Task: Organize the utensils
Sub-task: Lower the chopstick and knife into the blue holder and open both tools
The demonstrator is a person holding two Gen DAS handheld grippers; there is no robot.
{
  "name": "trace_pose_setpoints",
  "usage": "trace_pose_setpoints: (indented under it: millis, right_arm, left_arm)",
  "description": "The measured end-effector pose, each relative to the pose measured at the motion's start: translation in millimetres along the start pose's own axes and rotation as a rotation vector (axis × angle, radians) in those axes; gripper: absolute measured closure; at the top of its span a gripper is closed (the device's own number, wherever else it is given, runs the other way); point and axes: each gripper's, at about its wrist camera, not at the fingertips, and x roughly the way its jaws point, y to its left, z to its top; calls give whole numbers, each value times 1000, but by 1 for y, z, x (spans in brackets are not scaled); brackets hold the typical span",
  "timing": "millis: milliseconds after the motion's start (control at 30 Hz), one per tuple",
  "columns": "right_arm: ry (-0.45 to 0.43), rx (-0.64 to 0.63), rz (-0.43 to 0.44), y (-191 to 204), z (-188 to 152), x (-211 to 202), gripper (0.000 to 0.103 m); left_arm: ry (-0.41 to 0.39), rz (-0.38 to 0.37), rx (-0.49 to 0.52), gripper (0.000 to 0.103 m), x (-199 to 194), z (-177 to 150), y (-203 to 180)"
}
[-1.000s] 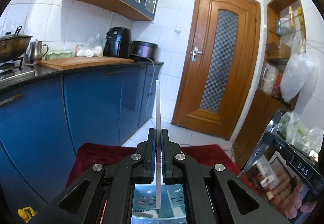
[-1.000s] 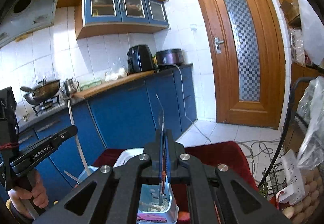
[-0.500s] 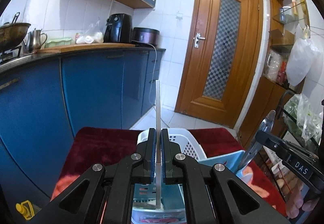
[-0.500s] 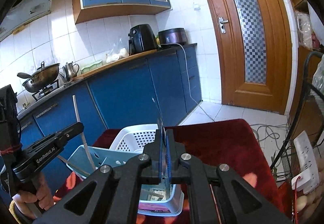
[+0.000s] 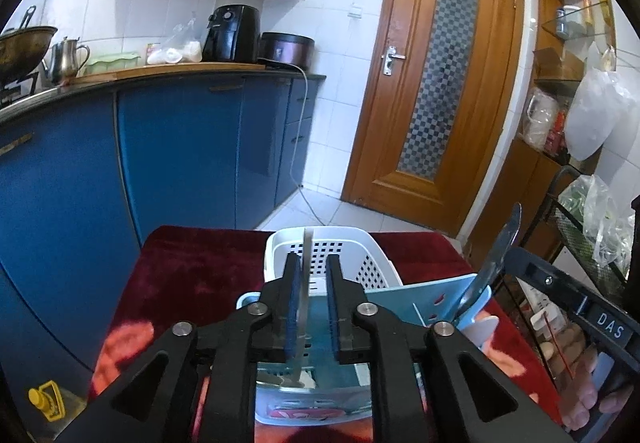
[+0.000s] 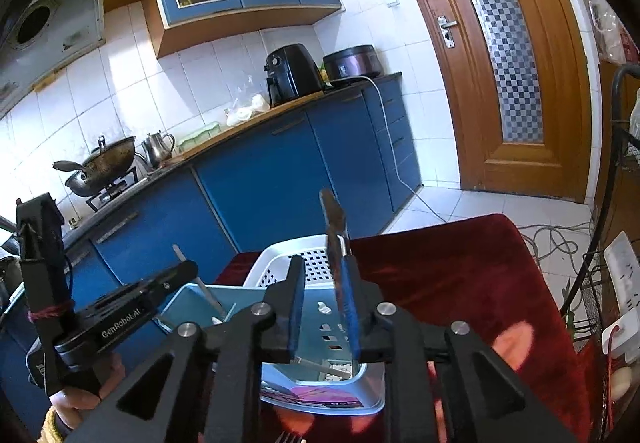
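Both grippers stood over a blue caddy that sat on a red-covered counter, with a white basket directly behind it.

Left gripper: the jaws had just been opening and stood a little apart. A thin flat metal handle rose between them, lying against the left pad and clear of the right one, so it was no longer clamped. Its lower end reached down into the caddy.

Right gripper: these jaws had likewise just been opening. A second utensil, a flat steel handle with a broad end, stood upright against the right pad with a clear gap to the left pad. Its lower part dropped into the caddy compartment below.

Step in hand, as judged from these views: the release of two utensils into the caddy, one from each gripper, handles up. Each piece appeared to rest on its own weight inside the caddy and leaned on one pad only.

Other cutlery already lay in the caddy; the kind of each piece could not be told.

Next move, as judged: the jaws would need to part somewhat further, then each gripper would need to draw straight up and back without dragging the handle that leaned on its pad, since a sideways pull could tip a utensil out or shift the light caddy.
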Motion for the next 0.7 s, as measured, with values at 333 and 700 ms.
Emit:
trace_pose_setpoints:
  millis: [333,700]
  right_arm:
    - [-15,2,7,7,-3,-27,77]
    - [12,11,-11,12,-19,-51,73]
  left_arm:
    - [-11,-18,22,70,-25,-1,-7]
    - [7,-18,43,62,-59,-11,-13]
